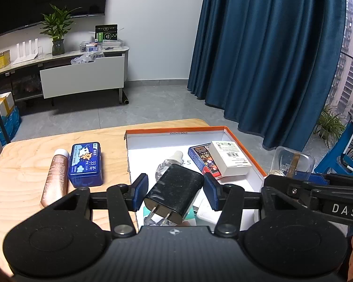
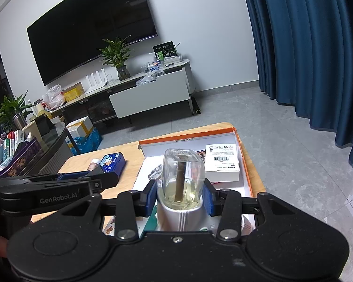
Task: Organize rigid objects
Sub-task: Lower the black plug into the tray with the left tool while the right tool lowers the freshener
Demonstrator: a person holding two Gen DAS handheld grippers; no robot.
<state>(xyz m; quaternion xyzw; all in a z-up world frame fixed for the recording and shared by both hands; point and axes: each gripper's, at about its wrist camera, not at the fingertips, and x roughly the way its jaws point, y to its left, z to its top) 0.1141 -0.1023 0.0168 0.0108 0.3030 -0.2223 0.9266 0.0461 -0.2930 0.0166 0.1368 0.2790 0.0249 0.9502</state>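
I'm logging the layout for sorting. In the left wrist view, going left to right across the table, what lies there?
Brown tube → blue tin → black charger held in the left gripper → white carton in the orange-rimmed box → clear bottle held by the right gripper.

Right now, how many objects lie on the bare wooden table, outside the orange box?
2: a brown tube and, touching its right side, a blue tin, both left of the orange box. The tools may hide others.
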